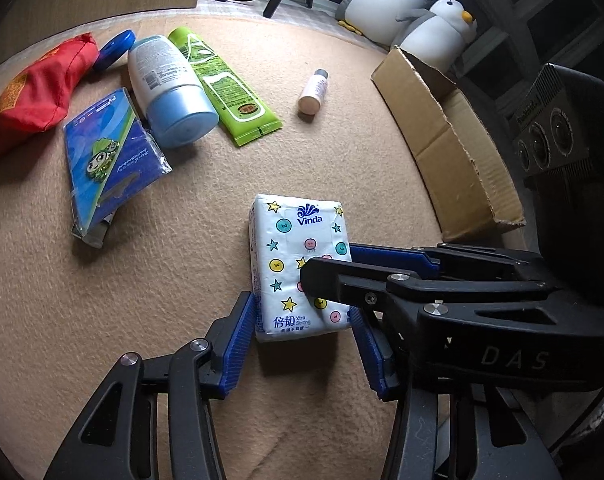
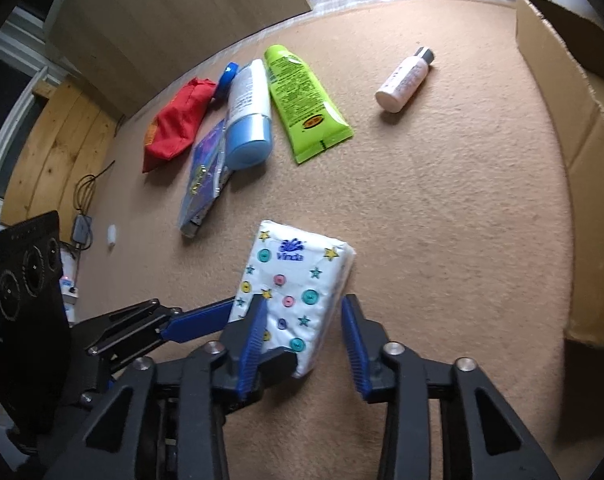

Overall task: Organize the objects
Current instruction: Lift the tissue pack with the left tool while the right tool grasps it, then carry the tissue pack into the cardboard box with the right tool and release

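Note:
A white Vinda tissue pack [image 1: 302, 264] with stars and buttons is between both grippers above the tan mat; it also shows in the right wrist view [image 2: 298, 284]. My left gripper [image 1: 302, 320] has its blue pads against the pack's near end, shut on it. My right gripper [image 2: 303, 322] straddles the pack from the other side; its left pad touches the pack, its right pad stands slightly apart. The right gripper's fingers [image 1: 381, 264] cross over the pack in the left wrist view.
An open cardboard box [image 1: 449, 136] stands on the right, also in the right wrist view [image 2: 581, 128]. On the mat lie a small white bottle [image 1: 313, 92], a green tube [image 1: 222, 84], a blue-capped bottle [image 1: 170, 88], a blue packet [image 1: 110, 160], a red pouch [image 1: 34, 96] and a blue disc [image 1: 114, 50].

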Demonstrator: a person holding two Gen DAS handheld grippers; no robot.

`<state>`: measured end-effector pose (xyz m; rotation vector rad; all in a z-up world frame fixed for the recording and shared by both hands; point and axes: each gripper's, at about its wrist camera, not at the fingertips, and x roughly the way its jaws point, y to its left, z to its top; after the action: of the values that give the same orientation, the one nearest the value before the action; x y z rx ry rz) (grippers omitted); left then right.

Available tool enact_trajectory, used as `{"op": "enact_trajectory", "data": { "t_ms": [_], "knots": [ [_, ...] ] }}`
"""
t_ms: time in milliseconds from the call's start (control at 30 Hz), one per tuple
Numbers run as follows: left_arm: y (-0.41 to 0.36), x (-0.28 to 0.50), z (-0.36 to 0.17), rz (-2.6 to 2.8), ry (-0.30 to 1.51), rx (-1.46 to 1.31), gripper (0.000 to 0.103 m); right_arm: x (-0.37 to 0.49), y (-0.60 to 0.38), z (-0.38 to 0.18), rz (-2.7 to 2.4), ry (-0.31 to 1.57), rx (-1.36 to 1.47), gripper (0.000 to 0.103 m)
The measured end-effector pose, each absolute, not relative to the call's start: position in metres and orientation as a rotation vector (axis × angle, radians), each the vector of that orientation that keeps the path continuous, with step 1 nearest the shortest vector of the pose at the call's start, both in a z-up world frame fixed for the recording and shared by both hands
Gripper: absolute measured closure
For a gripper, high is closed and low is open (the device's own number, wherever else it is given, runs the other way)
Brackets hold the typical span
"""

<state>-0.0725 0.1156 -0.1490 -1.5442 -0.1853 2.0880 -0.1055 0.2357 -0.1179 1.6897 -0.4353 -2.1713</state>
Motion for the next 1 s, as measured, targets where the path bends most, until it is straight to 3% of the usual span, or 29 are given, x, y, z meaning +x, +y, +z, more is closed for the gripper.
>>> {"op": "enact_trajectory", "data": {
  "t_ms": [367,733,1000],
  "knots": [
    [0.142,-0.064,-0.115,2.114,-0.172,-1.445,0.053,-0.101,0.246,-0.090,-2.238,-0.399,1.615,0.073],
    [0.228,-0.072,-0.069,2.070,-0.120,-1.306,0.053,-0.092,0.316,-0.043,-2.400,-0.463,1.499,0.073],
    [0.299,-0.086,-0.073,2.019,-0.087,-1.290,0.053,-0.098,0.383,-0.034,-2.504,-0.504,1.495,0.073]
  ]
}}
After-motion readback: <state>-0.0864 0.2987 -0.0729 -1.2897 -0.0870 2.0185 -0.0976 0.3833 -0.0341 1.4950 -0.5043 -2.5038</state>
